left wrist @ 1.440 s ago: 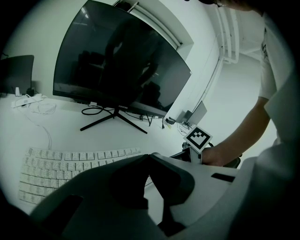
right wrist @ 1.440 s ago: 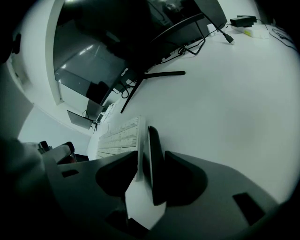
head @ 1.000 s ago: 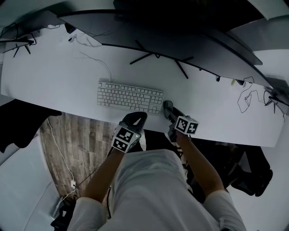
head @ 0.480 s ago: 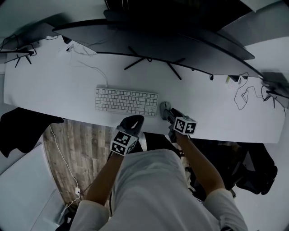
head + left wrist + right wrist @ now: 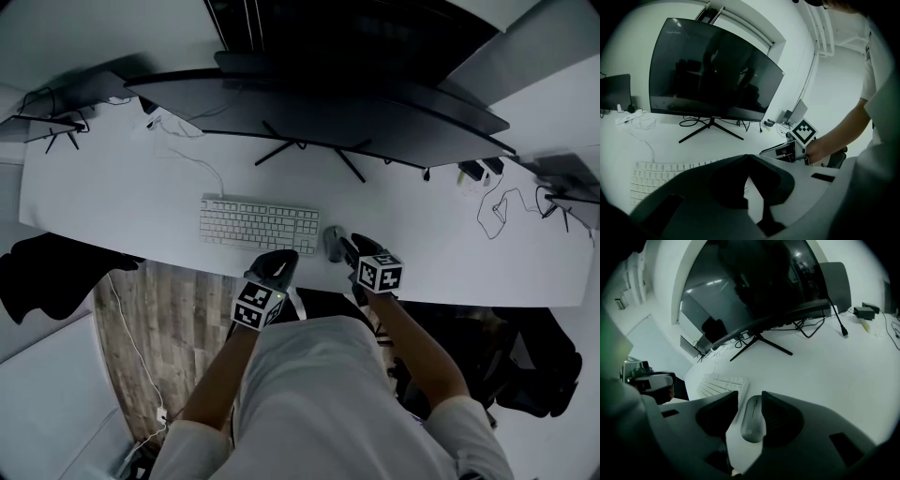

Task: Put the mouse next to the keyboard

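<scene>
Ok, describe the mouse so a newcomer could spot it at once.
In front of the big curved monitor lies a white keyboard. Just off its right end sits the mouse: a small, smooth, grey oval without keys.

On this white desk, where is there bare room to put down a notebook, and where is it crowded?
The widest bare patch lies on the desk right of the mouse, up to the cable loop. A second lies left of the keyboard. Between keyboard and monitor stand runs a narrower strip. Crowded: the back corners, with cables.
</scene>
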Demonstrator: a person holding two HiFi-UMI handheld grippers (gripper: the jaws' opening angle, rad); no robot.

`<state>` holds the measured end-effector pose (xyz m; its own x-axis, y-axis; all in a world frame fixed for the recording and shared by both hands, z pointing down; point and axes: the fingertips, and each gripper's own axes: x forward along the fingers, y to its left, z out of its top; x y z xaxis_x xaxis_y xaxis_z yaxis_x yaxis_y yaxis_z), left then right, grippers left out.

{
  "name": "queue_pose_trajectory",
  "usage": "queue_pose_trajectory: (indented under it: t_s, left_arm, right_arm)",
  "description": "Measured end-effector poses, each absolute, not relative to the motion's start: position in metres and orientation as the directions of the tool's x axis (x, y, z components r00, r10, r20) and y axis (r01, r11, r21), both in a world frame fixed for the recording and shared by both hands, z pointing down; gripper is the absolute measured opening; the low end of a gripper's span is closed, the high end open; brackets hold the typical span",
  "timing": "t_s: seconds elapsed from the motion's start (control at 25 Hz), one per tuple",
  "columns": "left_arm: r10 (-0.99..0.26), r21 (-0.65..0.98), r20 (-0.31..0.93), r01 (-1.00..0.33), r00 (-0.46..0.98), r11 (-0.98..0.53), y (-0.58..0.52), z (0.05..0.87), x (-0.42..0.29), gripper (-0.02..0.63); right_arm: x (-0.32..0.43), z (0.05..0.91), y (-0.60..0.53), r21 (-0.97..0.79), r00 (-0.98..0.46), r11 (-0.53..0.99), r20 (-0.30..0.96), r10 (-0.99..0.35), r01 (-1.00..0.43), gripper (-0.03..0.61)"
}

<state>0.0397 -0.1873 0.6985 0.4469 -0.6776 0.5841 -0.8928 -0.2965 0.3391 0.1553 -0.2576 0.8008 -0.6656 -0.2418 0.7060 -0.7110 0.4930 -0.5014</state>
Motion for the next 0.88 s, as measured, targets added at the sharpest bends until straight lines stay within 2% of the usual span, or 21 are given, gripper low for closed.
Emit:
queue_pose_trajectory:
  t_s: [0.48, 0.88]
  left_arm:
    - [-0.726, 0.319, 0.56, -0.912, 0.4, -0.257, -0.183, 0.68, 0.032, 0.017]
    - [-0.737, 0.333, 0.516, -0.895, 0.435, -0.296, -0.175, 0.654, 0.007, 0.017]
  right_arm:
    - [0.159, 0.748, -0.274, -0.42, -0.699, 0.631, 0.655, -0.287, -0.653, 0.061]
    - [0.158, 0.704, -0.261, -0.331, -0.684, 0.668, 0.628, -0.371, -0.666, 0.046]
